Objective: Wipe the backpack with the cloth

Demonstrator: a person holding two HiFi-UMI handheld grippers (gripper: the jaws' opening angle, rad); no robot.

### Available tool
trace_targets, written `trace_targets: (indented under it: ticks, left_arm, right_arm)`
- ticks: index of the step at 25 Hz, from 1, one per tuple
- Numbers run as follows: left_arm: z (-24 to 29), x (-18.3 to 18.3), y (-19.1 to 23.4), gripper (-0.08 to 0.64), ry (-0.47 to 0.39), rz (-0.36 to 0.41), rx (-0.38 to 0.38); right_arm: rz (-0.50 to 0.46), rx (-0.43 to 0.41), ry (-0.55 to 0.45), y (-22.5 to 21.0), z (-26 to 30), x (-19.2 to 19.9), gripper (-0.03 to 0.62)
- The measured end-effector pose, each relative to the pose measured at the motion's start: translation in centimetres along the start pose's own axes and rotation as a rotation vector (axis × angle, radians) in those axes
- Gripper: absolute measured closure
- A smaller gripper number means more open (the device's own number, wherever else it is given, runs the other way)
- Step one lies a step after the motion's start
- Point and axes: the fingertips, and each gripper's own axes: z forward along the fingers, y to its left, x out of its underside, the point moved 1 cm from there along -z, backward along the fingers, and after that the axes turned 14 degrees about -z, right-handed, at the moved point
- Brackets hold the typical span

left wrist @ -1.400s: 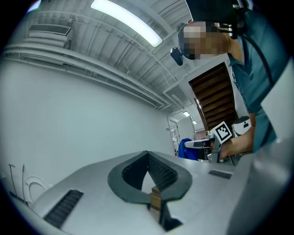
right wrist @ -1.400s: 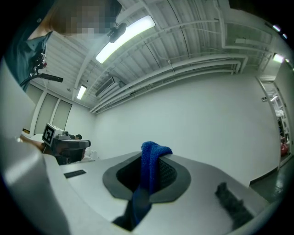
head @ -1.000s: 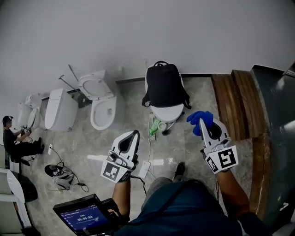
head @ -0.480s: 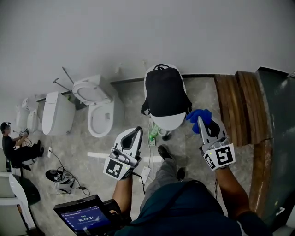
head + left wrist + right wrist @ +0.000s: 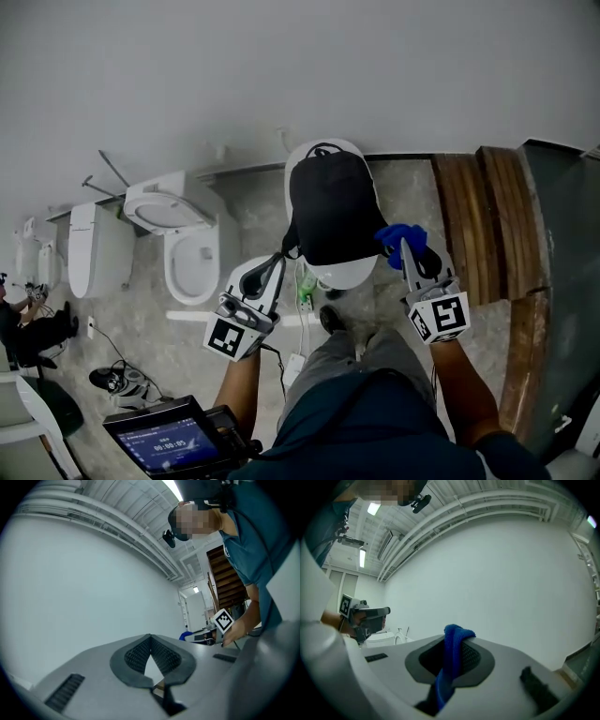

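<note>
Nearest to the person, down and to the left of the backpack (image 5: pixel 333 202), a small screen (image 5: pixel 167 441) glows blue. The left gripper (image 5: pixel 277 266) is just below the backpack's left corner. Its two jaws are pressed together at the tips and nothing is between them. The right gripper (image 5: pixel 404 247) is by the backpack's right side. Its jaws are squeezed on a blue cloth (image 5: pixel 401 233), which sticks out past the tips in a soft bunch. The cloth is right at the backpack's right edge, but I cannot tell if it touches.

The backpack is black and sits on top of a white toilet (image 5: pixel 345 273), with its little handle at the far end. A green thing (image 5: pixel 307 281) lies on the floor just under the backpack's left corner. To the left of the backpack stands an open toilet (image 5: pixel 187 246), and further left another white one (image 5: pixel 94 248). To the right of the backpack are brown wooden steps (image 5: pixel 487 220). Behind the backpack is a plain white wall (image 5: pixel 300 75).
</note>
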Motion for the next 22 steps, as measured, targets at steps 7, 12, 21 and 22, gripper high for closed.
trace_targets:
  ticks: [7, 12, 21, 22]
  left_arm:
    - [4.7, 3.6, 5.7, 0.557, 0.041, -0.035, 0.023]
    - [8.1, 7.3, 9.3, 0.557, 0.064, -0.072, 0.001]
    - [10.6, 13.5, 14.2, 0.557, 0.133, -0.137, -0.035]
    - [10.7, 14.0, 14.7, 0.557, 0.139, -0.144, -0.043]
  right_arm:
    - [0.031, 0.046, 0.110, -2.6, 6.3, 6.7, 0.565]
    - [0.085, 0.051, 0.244, -4.2, 11.2, 16.2, 0.565]
    - [0.300, 0.011, 0.580, -2.6, 15.5, 37.3, 0.565]
    - [0.356, -0.011, 0.608, -1.9, 15.7, 39.4, 0.565]
